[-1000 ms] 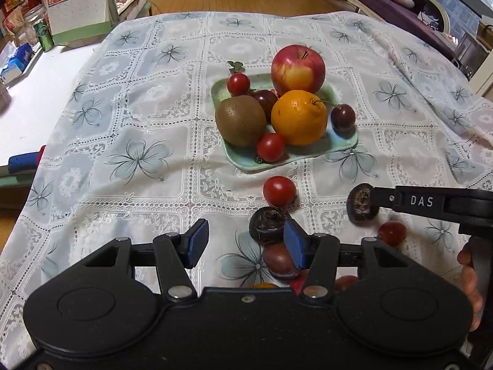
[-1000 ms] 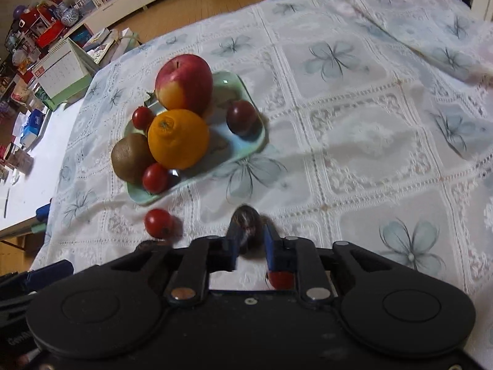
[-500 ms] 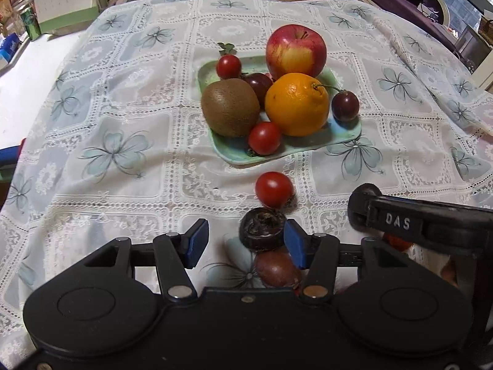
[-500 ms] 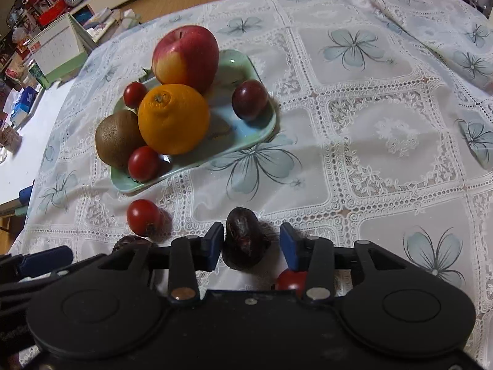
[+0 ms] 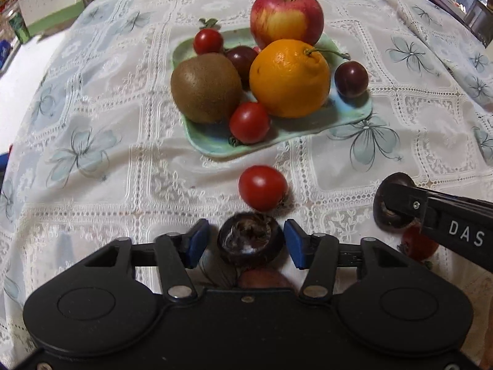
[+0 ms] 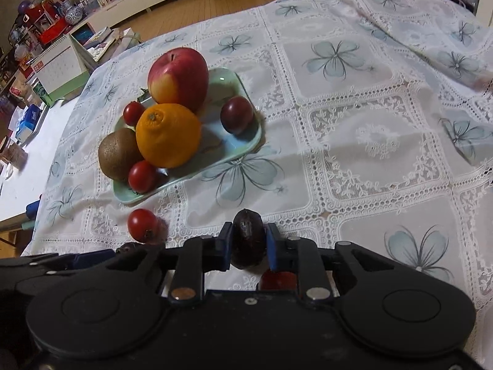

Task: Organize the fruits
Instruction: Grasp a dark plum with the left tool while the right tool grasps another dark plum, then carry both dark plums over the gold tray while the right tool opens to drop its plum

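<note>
A green plate (image 5: 354, 115) (image 6: 243, 143) holds an apple (image 5: 286, 17), an orange (image 5: 289, 78), a kiwi (image 5: 205, 88), cherry tomatoes and dark plums. A loose cherry tomato (image 5: 262, 186) (image 6: 142, 225) lies on the cloth in front of it. My left gripper (image 5: 246, 242) is open around a dark wrinkled fruit (image 5: 250, 243) that lies on the cloth, its pads apart from it. My right gripper (image 6: 248, 243) is shut on a dark oval fruit (image 6: 248, 239), also seen in the left wrist view (image 5: 393, 203). Another red fruit (image 6: 277, 279) lies under the right gripper.
A lace tablecloth (image 6: 369, 141) with blue flowers covers the table. A desk calendar (image 6: 60, 67) and clutter stand at the far left, past the cloth's edge. A reddish fruit (image 5: 265, 277) lies just under the left gripper.
Both grippers moved toward the plate. The right gripper opened half a second ago and has closed again on the dark oval fruit. The left gripper came around the wrinkled fruit.
</note>
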Demonstrator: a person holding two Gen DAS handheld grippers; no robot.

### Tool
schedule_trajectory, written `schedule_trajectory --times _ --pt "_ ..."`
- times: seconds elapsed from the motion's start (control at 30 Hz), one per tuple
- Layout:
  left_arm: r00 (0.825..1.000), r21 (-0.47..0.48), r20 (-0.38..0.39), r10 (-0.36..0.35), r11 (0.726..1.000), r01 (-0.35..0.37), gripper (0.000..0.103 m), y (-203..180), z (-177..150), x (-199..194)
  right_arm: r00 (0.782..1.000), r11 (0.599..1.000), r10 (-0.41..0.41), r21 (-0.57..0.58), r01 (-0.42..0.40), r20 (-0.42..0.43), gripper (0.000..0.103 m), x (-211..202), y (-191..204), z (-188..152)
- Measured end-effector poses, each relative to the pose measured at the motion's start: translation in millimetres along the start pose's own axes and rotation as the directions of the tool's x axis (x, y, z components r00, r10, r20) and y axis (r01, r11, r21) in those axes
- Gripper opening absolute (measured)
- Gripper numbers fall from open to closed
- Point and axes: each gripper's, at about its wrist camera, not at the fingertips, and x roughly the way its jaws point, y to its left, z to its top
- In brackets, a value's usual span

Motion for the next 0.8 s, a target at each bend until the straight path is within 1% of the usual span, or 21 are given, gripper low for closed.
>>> schedule_trajectory --times 0.1,0.13,0.3,0.47,0.5,0.53,0.6,0.7,0.8 --pt "1.0 -0.026 0.005 -0.005 1.0 0.005 0.051 2.3 1.5 0.3 1.0 1.0 -0.006 -0.002 0.006 0.015 0.025 1.1 1.5 0.0" --pt "1.0 -0.026 0.009 -0.007 1.0 0.007 0.051 2.7 1.6 -1.1 1.0 1.0 -0.009 -0.01 0.009 0.015 0.029 2.5 2.5 0.0" --pt "0.998 -0.029 0.056 0.038 0.999 -0.036 0.051 4.3 0.7 -20.7 0.999 0.999 -0.023 -0.031 0.024 0.03 0.033 9.7 5.7 -1.4" --pt "0.993 -0.053 0.106 0.048 0.998 -0.042 0.052 10.9 -6.7 -56.2 0.999 0.999 -0.025 -0.046 0.027 0.04 0.028 8.9 8.5 -5.0" --pt "0.992 -0.054 0.118 0.052 0.997 -0.046 0.052 11.8 -10.6 -64.4 0.999 0.998 -0.023 -0.051 0.026 0.044 0.028 7.4 8.7 -6.1" --pt "0.99 -0.056 0.132 0.052 0.997 -0.045 0.052 12.9 -15.7 -73.2 0.999 0.998 -0.016 -0.053 0.019 0.048 0.021 5.4 8.7 -7.0" --pt "0.987 -0.057 0.154 0.041 0.998 -0.033 0.052 15.8 -26.8 -90.5 0.999 0.999 -0.004 -0.039 0.006 0.05 0.021 -0.6 7.1 -7.0" --pt "0.984 -0.056 0.176 0.033 0.998 -0.023 0.052 20.4 -49.5 -112.8 0.996 0.999 0.013 -0.031 -0.01 0.089 0.021 -15.8 5.5 -8.6" --pt "0.981 -0.048 0.189 0.042 0.998 -0.033 0.052 24.2 -77.1 -128.9 0.993 0.999 0.036 -0.012 -0.035 0.114 0.021 -36.4 3.1 -14.3"
